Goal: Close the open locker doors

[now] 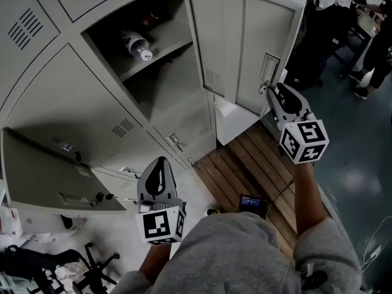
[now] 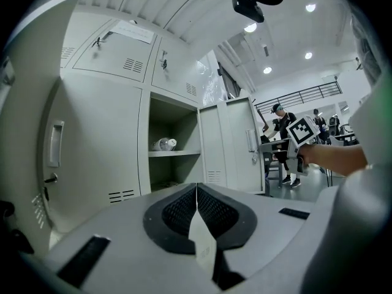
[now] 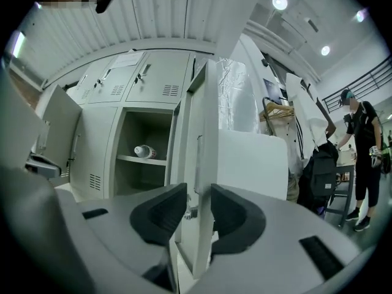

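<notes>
The grey lockers [image 1: 92, 103] have one open compartment with a plastic bottle [image 1: 138, 46] on its shelf. Its door [image 1: 257, 41] stands swung out to the right. My right gripper [image 1: 269, 92] is at that door's latch side. In the right gripper view the door's edge [image 3: 205, 133] stands between the open jaws of my right gripper [image 3: 198, 196], and I cannot tell whether the pads touch it. My left gripper [image 1: 160, 163] hangs shut and empty in front of the lower lockers. A second open door [image 1: 37, 176] juts out at the left. The left gripper view shows my left gripper [image 2: 196, 190], the bottle [image 2: 164, 144] and the swung-out door [image 2: 236, 146].
Wooden slats [image 1: 263, 158] cover the floor under the right door, with a small dark device [image 1: 251, 202] on them. A chair base [image 1: 92, 265] lies at the lower left. People stand at the back right [image 1: 373, 60]. A white cabinet [image 3: 251, 164] is behind the door.
</notes>
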A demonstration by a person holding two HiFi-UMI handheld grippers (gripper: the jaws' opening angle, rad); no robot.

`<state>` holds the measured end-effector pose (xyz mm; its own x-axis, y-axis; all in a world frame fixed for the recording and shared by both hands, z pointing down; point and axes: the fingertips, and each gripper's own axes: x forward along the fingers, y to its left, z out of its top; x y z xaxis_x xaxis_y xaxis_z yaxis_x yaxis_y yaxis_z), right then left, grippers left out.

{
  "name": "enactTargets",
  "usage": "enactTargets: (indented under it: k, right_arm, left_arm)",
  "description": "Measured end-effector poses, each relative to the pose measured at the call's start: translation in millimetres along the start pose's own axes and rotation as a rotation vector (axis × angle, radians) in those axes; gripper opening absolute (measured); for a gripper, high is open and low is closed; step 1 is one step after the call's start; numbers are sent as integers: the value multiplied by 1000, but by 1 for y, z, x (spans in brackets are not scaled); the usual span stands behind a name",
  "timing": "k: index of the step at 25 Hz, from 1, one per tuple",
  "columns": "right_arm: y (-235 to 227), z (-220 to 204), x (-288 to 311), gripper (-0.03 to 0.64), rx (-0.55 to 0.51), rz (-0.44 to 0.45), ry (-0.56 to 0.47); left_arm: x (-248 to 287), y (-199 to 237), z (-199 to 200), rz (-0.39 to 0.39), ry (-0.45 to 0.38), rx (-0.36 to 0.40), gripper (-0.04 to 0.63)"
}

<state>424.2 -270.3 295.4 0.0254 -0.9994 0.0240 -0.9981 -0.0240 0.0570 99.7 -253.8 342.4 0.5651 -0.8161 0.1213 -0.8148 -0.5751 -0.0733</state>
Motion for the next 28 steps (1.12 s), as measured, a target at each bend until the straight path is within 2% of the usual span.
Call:
enactTargets:
  k: [5,10,16,21,25,28]
  right_arm:
    - [-16,3,4,114,-17,-46,-12]
    - [-15,6,8,114,5,12,-13]
    - [-3,6,0,114,-19,-10,-29]
    - [22,8,-9,112,-25,77,-19]
    - [60,12,-11,109,-60,185,-14]
    - [87,14,-16,109,-41,244,-30]
  left_arm:
    - [-1,6,-4,-1,3,12,12]
    - [-5,3,1,0,-2,-3,12]
    - [-11,7,1,5,-1,4,12]
    - [-14,9,-1,13,1,4,12]
    - [-18,11,-1,30,8,4,12]
    - [-24,16,-2,51,9,7,12]
